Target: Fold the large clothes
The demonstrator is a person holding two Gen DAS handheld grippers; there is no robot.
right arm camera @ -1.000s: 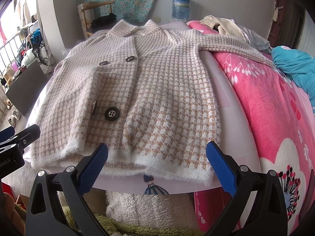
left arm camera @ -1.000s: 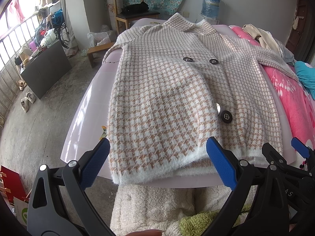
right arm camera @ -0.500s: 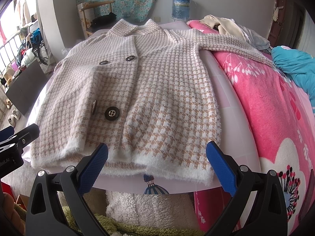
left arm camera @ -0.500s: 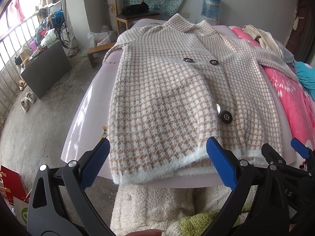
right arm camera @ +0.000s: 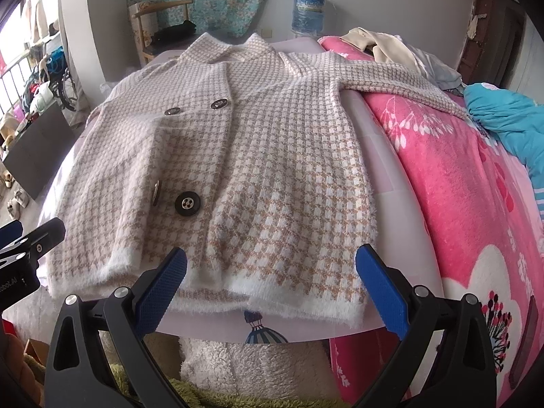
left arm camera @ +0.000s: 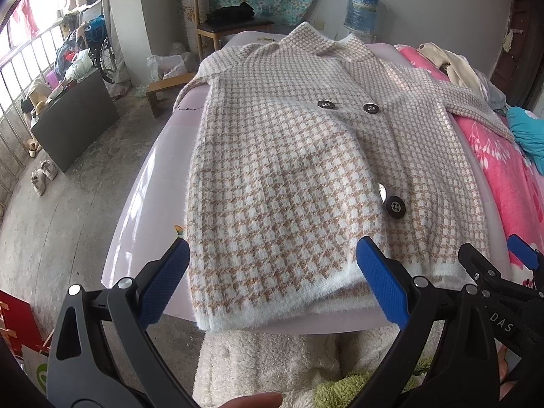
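Houndstooth knit coat (left arm camera: 289, 170) lay face up and spread flat on a pale lilac sheet (left arm camera: 153, 176) over the bed, collar at the far end, fluffy white hem (left arm camera: 272, 309) along the near edge and slightly overhanging it. One sleeve (right arm camera: 401, 81) ran out sideways onto the pink floral blanket (right arm camera: 452, 183); the other side's sleeve was not clearly visible. Large dark button (left arm camera: 394, 206) sat low on the front, two smaller ones (left arm camera: 348, 106) higher up. Left gripper (left arm camera: 272, 285) hung just before the hem, fingers wide apart, nothing between them; it faced the hem's left corner. Right gripper (right arm camera: 270, 285) likewise, fingers spread and empty, facing the hem's right half. Judged this as the setup for a first fold: garment already smoothed, both tools lined up at the hem, probably to pinch the corners and carry them toward the collar, though a sleeve fold could come first. The loose sleeve would likely need tucking in. Room: bare concrete floor (left arm camera: 68, 210), wooden chair (left arm camera: 227, 23) with dark cloth on the seat, water jug (left arm camera: 362, 8) by the far wall, floral curtain behind, a teal garment (right arm camera: 506, 119) and beige clothes (right arm camera: 380, 42) heaped on the blanket, clutter by the barred window.
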